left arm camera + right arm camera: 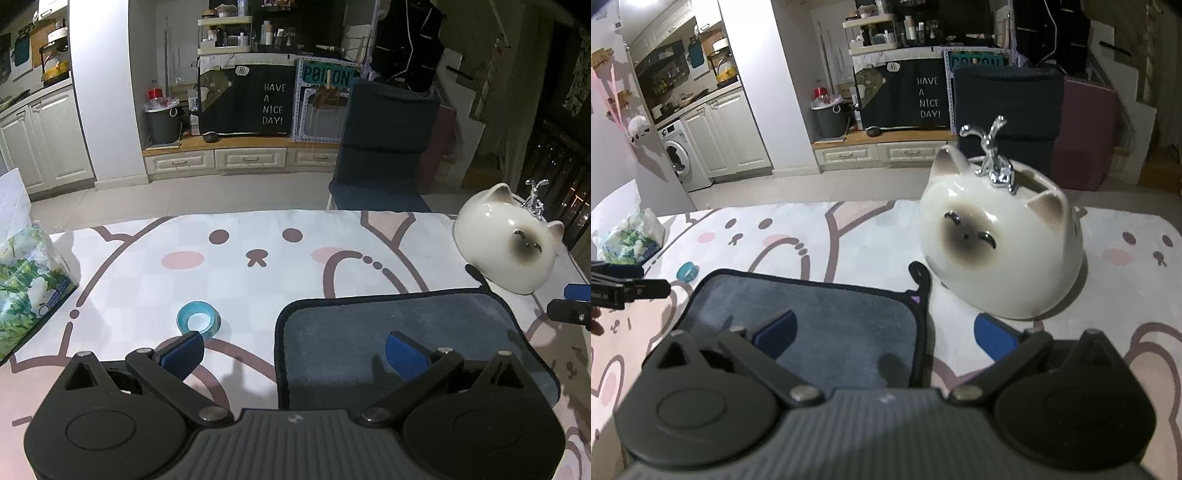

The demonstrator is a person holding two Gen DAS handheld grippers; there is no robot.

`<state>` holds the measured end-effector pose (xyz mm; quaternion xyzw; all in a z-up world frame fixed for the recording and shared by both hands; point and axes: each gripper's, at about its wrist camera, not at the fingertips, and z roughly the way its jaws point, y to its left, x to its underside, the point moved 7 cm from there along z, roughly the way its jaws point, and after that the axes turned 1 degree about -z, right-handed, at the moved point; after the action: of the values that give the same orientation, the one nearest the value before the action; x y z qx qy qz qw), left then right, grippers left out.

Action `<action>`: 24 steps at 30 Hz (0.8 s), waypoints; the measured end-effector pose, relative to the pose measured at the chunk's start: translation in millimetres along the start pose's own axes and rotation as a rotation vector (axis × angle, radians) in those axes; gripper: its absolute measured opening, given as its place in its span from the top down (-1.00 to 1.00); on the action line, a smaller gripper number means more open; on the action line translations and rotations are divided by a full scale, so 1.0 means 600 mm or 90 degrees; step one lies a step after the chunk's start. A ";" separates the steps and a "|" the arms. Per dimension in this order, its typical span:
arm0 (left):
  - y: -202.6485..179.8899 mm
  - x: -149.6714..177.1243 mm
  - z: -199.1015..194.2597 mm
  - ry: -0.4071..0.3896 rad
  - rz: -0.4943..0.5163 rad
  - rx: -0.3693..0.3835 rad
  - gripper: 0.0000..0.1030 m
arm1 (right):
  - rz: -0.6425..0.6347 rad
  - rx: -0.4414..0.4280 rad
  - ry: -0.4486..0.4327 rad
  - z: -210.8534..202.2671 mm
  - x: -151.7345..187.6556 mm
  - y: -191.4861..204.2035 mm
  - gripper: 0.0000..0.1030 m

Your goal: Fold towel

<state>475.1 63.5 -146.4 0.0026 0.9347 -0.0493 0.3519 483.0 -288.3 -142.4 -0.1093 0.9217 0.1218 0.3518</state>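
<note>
A: While both tools hang over the near edge with nothing in them, I'd call this the very start of the fold. The left gripper [293, 356] has its blue pads spread wide, straddling the near left corner of the grey towel [399, 339]; no cloth sits between them.

B: Same on the other side. The right gripper [886, 338] is spread wide too, straddling the towel's [827, 321] near right edge, one pad over the cloth and the other over the bunny-print table cover [1108, 295]. Whether the pads touch the pile I can't tell.

A: The towel looks to lie flat and single-layer, dark piping all round, on the cover [147, 280]. So no fold made yet, I'd judge.

B: Agreed. The next move probably calls for each gripper to drop onto its near corner, pinch the piping, then lift and carry it toward the far edge.

A: Watch what's beyond. Just left of the towel sits a teal tape roll [198, 320], clear of the cloth. Farther left, a leaf-print tissue pack [26, 280].

B: And at the far right corner the cat-faced ceramic bowl [1001, 243] stands just beside the towel's hanging loop [919, 271], a chrome ornament [993, 158] on its rim. A folded edge carried too far could nudge it.
</note>
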 end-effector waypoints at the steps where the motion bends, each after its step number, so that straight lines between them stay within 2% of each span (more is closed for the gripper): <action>1: -0.001 0.001 -0.004 -0.001 -0.001 0.001 -1.00 | 0.000 0.000 -0.001 -0.003 -0.001 0.002 -1.00; 11: -0.013 0.010 -0.052 -0.006 -0.004 -0.007 -1.00 | 0.000 0.015 -0.013 -0.051 0.002 0.016 -1.00; 24: -0.045 0.026 -0.151 -0.032 0.003 -0.004 -1.00 | -0.011 0.011 -0.035 -0.137 0.023 0.047 -1.00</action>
<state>402.4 45.0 -86.5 0.0023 0.9258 -0.0455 0.3752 413.6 -287.8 -88.1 -0.1111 0.9118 0.1137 0.3787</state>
